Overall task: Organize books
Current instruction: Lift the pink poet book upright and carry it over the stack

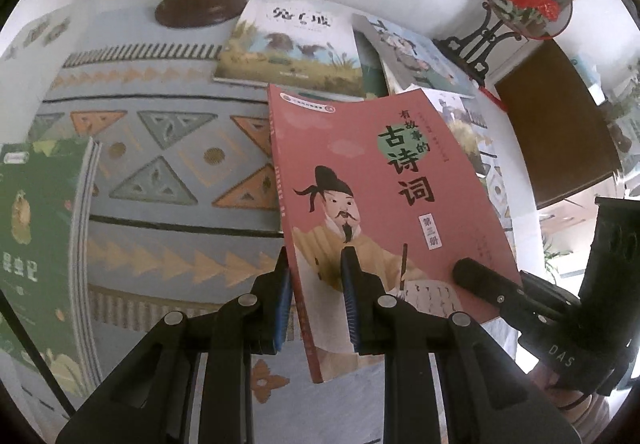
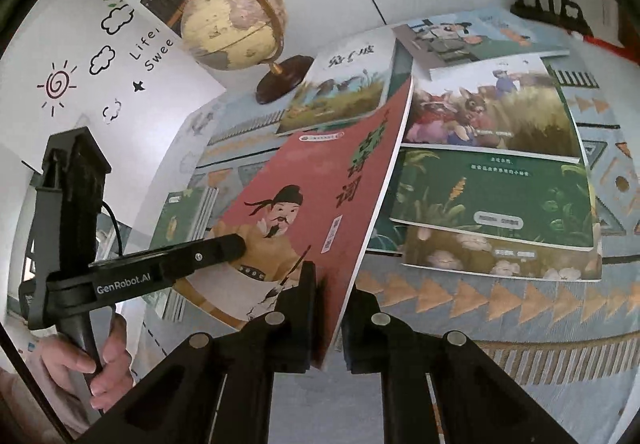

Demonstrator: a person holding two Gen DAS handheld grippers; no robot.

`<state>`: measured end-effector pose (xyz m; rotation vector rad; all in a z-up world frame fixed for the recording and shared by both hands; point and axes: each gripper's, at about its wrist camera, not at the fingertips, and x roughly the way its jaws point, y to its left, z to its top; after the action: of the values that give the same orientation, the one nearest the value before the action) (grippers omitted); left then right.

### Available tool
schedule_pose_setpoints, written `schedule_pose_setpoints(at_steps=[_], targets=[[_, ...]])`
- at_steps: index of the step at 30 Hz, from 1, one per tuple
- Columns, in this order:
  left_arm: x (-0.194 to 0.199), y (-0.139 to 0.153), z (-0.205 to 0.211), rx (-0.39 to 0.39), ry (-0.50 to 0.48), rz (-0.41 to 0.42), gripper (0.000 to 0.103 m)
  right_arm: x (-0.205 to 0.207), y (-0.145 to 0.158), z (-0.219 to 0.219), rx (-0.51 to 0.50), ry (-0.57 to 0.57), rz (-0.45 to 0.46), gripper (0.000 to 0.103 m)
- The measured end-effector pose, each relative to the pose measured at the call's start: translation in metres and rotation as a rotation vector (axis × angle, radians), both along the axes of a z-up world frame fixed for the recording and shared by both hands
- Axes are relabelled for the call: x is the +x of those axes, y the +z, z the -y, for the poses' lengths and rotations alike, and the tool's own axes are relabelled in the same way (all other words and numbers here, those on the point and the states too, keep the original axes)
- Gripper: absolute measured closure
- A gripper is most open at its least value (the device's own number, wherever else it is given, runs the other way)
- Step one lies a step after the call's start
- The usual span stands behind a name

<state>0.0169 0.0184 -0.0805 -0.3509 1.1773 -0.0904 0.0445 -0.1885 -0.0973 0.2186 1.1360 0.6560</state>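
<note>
Red paperback poetry book (image 1: pixel 384 204): being lifted, tilting.
Left gripper (image 1: pixel 316 268): pinching its spine edge.
Right gripper (image 2: pixel 332 284): clamping its near-right edge.
Risk: thin cover buckling, slipping.

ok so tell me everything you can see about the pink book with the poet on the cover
The pink book is a thin paperback with white page edges, black Chinese title characters and a bearded man in a black hat and yellow robe. It is lifted and tilted above the patterned cloth; the left gripper pinches its spine edge, the right gripper its open edge.
</note>
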Motion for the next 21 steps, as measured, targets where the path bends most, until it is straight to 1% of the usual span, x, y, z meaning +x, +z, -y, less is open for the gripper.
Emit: schedule_pose_setpoints(at_steps=[9,17,21], targets=[[-0.01,0.024,-0.029,0.009,-0.003,0.045,0.084,-0.018,0.027,-0.029,-0.014,-0.02,0.072,0.093],[-0.025,0.045,-0.082,0.031,0.02,0.088,0.084,-0.033,0.049,-0.075,0.009,-0.03,0.119,0.093],[-0.037,0.054,-0.118,0.044,0.058,0.101,0.084,-0.039,0.055,-0.11,0.028,-0.007,0.135,0.093]])
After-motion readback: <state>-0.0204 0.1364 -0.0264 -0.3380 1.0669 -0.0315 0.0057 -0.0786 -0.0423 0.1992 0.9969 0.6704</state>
